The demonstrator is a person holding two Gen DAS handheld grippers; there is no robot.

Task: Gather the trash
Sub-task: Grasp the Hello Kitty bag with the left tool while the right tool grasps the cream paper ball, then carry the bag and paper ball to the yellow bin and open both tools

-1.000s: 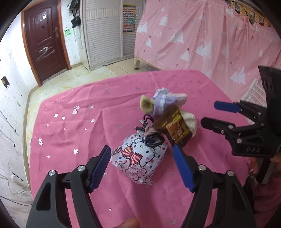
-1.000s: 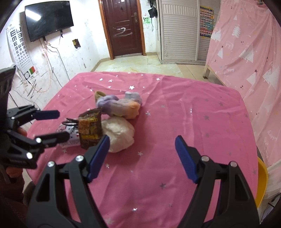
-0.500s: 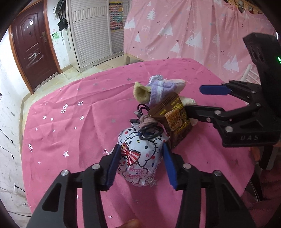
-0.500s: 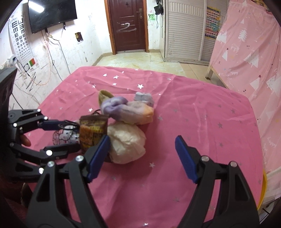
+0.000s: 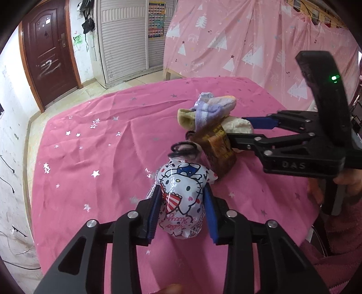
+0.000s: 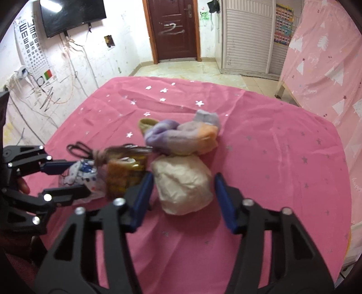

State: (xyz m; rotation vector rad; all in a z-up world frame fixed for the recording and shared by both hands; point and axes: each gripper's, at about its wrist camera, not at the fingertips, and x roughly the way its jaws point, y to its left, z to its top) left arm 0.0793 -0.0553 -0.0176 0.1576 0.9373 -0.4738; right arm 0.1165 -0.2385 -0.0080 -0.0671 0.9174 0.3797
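My left gripper is clamped on the white cartoon-cat wrapper — both blue pads press its sides, and the puffy bag bulges between them. The wrapper rests on the pink star-print tablecloth, at the near end of a small heap of trash. A black hair tie with some brownish bits lies on the wrapper's far end. Just behind it stands a brown snack packet, tilted, touching the wrapper's upper right corner.

My right gripper is spread wide and holds nothing. Its pads sit on either side of the crumpled cream paper ball, with a gap on each side, so they are not touching it. The left pad is just beside the brown packet, which looks blurred in the right wrist view. In the left wrist view the same gripper reaches in from the right, its fingers flanking the paper ball and the lower one crossing in front of the packet.

Beyond the paper ball lies a bundle of socks — purple, lilac and orange, with a yellowish cuff poking out to the left. It touches the ball's far side.

Past the table I see a brown door, a white shuttered cabinet, a wall screen and a pink tree-print curtain.
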